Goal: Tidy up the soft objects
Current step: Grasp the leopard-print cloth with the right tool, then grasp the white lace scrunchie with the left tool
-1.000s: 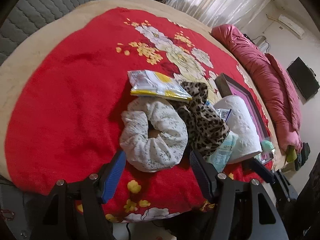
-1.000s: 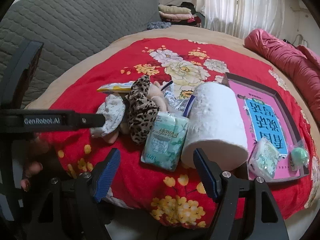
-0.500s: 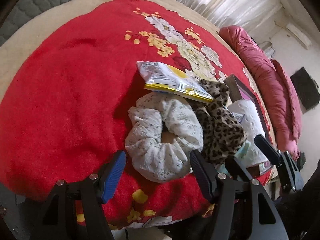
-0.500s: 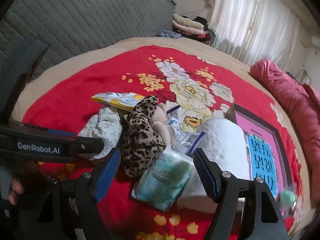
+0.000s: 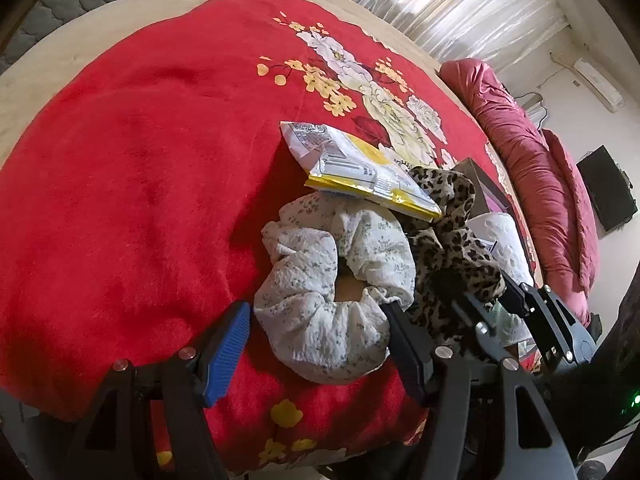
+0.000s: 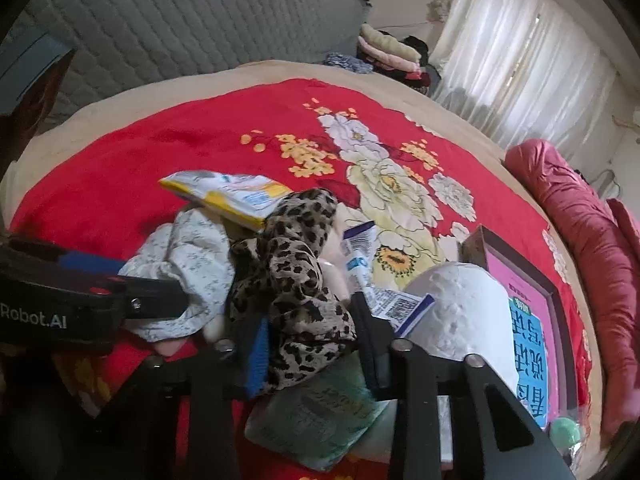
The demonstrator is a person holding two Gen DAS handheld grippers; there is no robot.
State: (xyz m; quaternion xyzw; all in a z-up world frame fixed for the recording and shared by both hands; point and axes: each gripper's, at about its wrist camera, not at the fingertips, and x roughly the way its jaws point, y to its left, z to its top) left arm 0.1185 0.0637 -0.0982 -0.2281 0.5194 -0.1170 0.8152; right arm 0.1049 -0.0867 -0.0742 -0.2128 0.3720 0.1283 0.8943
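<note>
Leopard scrunchie (image 6: 296,292) — mid-pile on red blanket (image 5: 140,160), between right gripper (image 6: 312,344) jaws now closing on it. White scrunchie (image 5: 332,280) — flat, straddled by wide-open left gripper (image 5: 316,344).

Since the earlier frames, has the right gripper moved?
Yes. The right gripper shifted left, from the white paper roll onto the leopard-print scrunchie, jaws closing around it.

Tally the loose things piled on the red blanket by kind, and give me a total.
Scrunchies: 2, white floral scrunchie and leopard scrunchie
Tissue packs: 2, yellow pack and green pack
Toilet paper rolls: 1, toilet roll
Framed pictures: 1, pink frame
Total: 6
</note>
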